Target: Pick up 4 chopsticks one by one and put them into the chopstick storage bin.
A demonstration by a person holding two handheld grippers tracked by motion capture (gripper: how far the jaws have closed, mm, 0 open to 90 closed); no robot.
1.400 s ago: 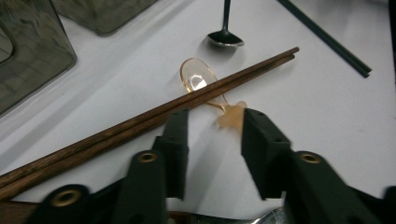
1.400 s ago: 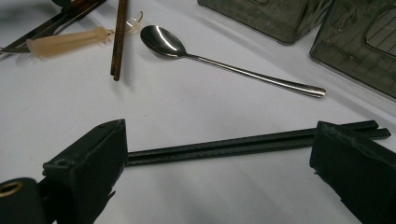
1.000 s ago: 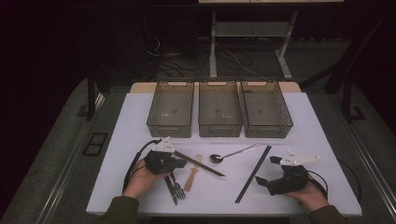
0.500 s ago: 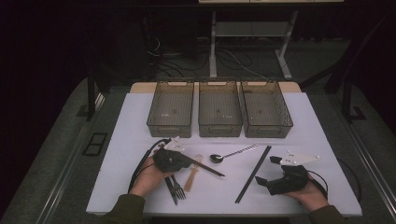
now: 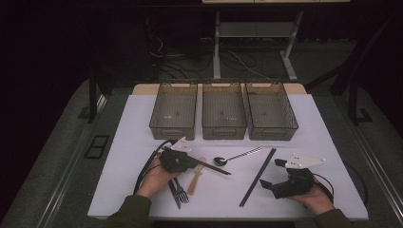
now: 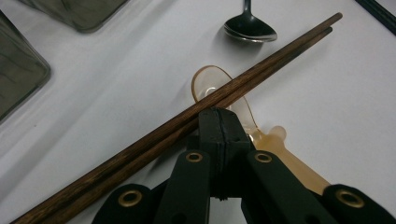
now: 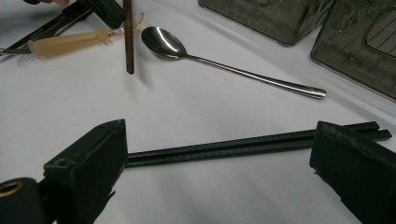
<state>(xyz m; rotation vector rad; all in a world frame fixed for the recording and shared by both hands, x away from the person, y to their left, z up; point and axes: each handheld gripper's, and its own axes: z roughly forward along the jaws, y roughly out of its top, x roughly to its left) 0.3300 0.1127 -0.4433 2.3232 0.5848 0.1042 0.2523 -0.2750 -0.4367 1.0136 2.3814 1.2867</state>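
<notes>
My left gripper (image 5: 191, 162) (image 6: 219, 115) is shut, its pads pressed together with nothing visible between them. A pair of brown wooden chopsticks (image 5: 214, 168) (image 6: 280, 60) crosses right at its tips; whether they touch I cannot tell. A translucent beige spoon (image 5: 195, 177) (image 6: 210, 84) lies under them, and a metal spoon (image 5: 235, 156) (image 7: 163, 42) lies just beyond. My right gripper (image 5: 272, 174) (image 7: 220, 135) is open near the table's front right. Black chopsticks (image 5: 256, 177) (image 7: 210, 150) lie flat on the table, across the gap between its jaws.
Three smoky see-through bins (image 5: 173, 129) (image 5: 224, 130) (image 5: 273, 131) stand side by side at the back of the white tabletop (image 5: 328, 142). Dark forks (image 5: 179, 192) lie by the left hand near the front edge.
My left gripper has slid right and slightly forward onto the brown chopsticks, whose far end has shifted a little. The right gripper has stayed where it was.
</notes>
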